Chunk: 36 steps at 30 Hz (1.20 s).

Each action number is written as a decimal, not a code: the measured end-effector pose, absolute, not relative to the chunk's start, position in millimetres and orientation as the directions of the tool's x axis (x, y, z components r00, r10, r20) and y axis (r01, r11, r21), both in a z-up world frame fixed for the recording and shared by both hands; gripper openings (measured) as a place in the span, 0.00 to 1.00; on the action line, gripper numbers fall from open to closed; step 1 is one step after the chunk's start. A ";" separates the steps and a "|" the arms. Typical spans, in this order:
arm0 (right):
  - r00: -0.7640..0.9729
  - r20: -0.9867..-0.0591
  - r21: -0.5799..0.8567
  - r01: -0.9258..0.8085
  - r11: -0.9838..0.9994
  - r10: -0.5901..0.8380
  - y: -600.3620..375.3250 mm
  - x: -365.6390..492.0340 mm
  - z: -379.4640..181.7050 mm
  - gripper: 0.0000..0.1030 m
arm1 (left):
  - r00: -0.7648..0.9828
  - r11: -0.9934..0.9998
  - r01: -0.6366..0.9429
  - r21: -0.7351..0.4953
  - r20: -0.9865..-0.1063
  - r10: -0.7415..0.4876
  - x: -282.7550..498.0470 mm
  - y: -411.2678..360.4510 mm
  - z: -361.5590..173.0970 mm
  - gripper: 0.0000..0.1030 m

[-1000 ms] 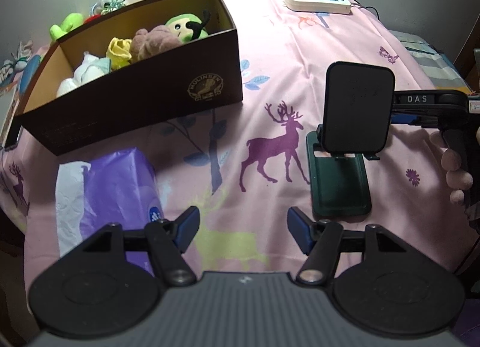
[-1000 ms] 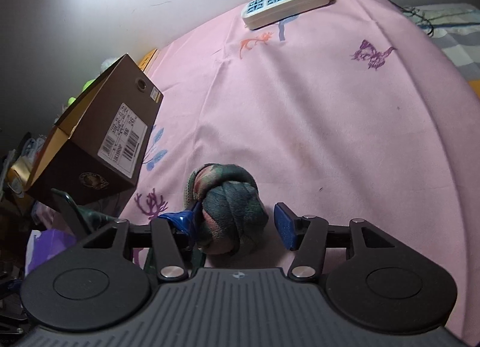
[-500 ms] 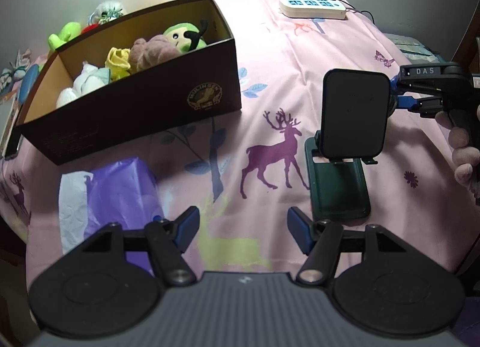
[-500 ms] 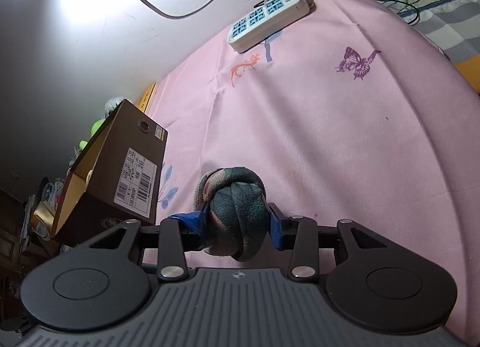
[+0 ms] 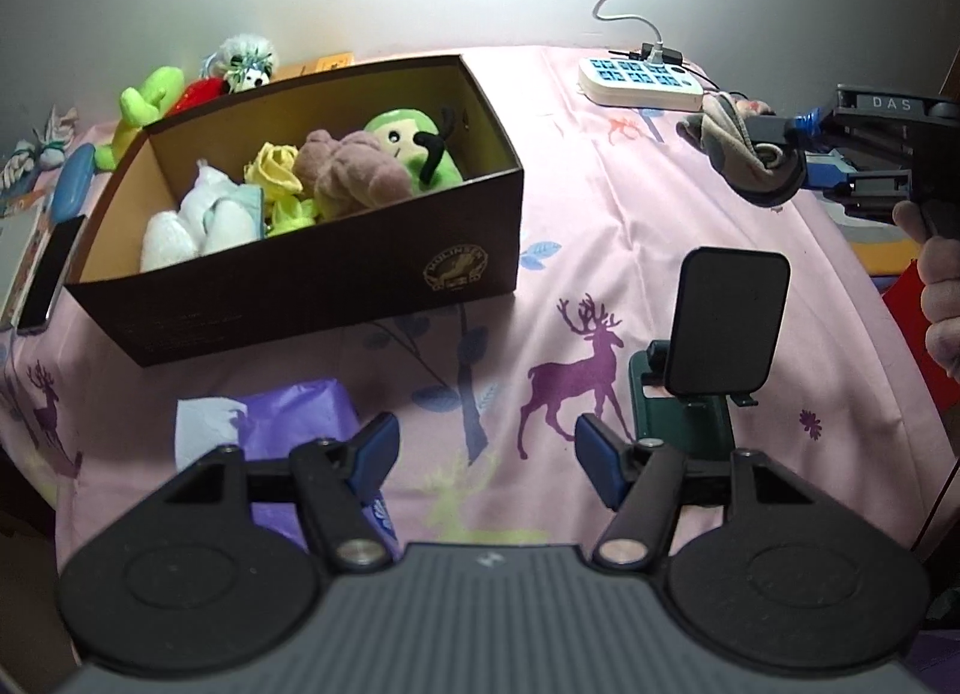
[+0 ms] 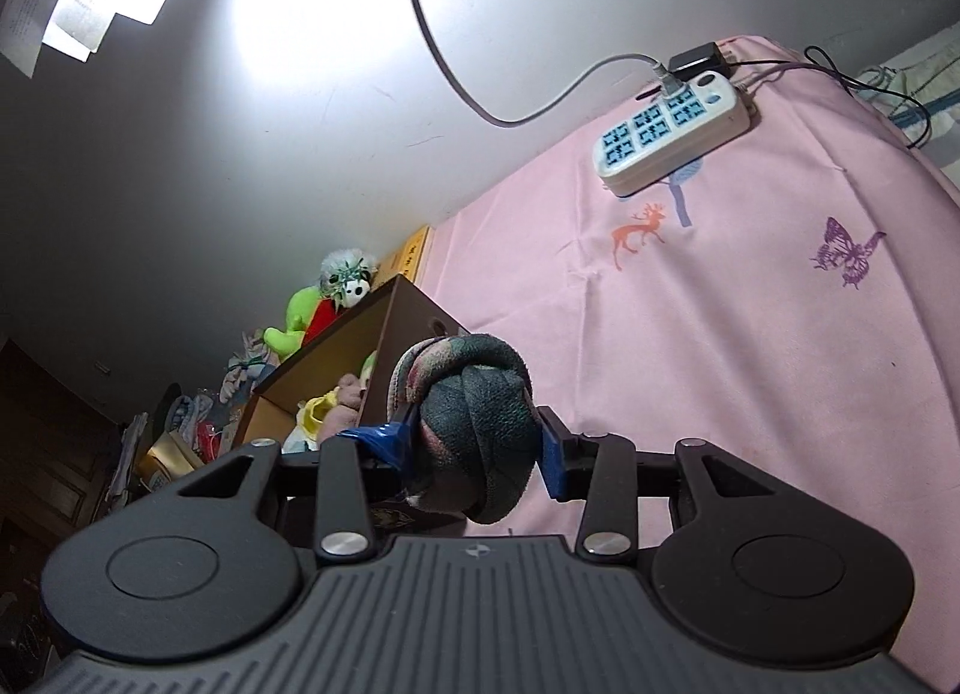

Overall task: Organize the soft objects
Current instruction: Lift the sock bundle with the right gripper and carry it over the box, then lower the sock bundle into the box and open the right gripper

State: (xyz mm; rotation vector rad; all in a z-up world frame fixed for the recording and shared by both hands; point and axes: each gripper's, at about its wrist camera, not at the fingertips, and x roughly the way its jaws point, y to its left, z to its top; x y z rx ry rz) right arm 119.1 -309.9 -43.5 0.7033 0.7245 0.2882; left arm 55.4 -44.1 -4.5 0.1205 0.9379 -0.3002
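Observation:
My right gripper (image 6: 477, 451) is shut on a rolled grey-green sock ball (image 6: 474, 424) and holds it in the air above the pink bedsheet, right of the brown shoebox (image 6: 396, 334). In the left wrist view the sock ball (image 5: 744, 154) hangs at the far right in the right gripper (image 5: 774, 151). The shoebox (image 5: 312, 286) holds several soft toys: a green plush (image 5: 414, 145), a brown plush (image 5: 354, 172), a yellow one (image 5: 273, 172) and white socks (image 5: 198, 214). My left gripper (image 5: 483, 451) is open and empty, low over the sheet.
A black phone stand on a green base (image 5: 708, 346) stands right of the left gripper. A purple tissue pack (image 5: 288, 424) lies at the front left. A white power strip (image 5: 639, 82) with cables lies at the back. More plush toys (image 5: 240, 61) sit behind the box.
My right gripper closed on the sock ball and lifted it off the sheet toward the box. The left gripper rose and tilted back a little, still open.

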 end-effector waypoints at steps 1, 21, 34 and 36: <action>0.725 -0.503 0.673 -0.014 0.739 0.471 -305.4 120.9 -38.5 0.23 | 0.555 0.950 0.309 -0.035 -0.805 -0.210 56.2 -40.0 -2.0 0.64; 0.683 -0.530 0.597 -0.121 0.793 0.503 -146.1 176.3 0.9 0.24 | 0.587 0.989 0.124 -0.079 -0.798 -0.137 87.4 111.4 2.2 0.64; 0.625 -0.663 0.485 -0.062 0.872 0.413 -60.7 219.8 -48.6 0.24 | 0.560 0.999 0.028 -0.016 -0.828 -0.029 113.4 166.3 -15.9 0.64; 0.618 -0.686 0.452 -0.051 0.890 0.384 -52.7 225.3 -56.5 0.24 | 0.555 1.000 0.021 -0.005 -0.832 -0.015 116.0 171.0 -18.5 0.64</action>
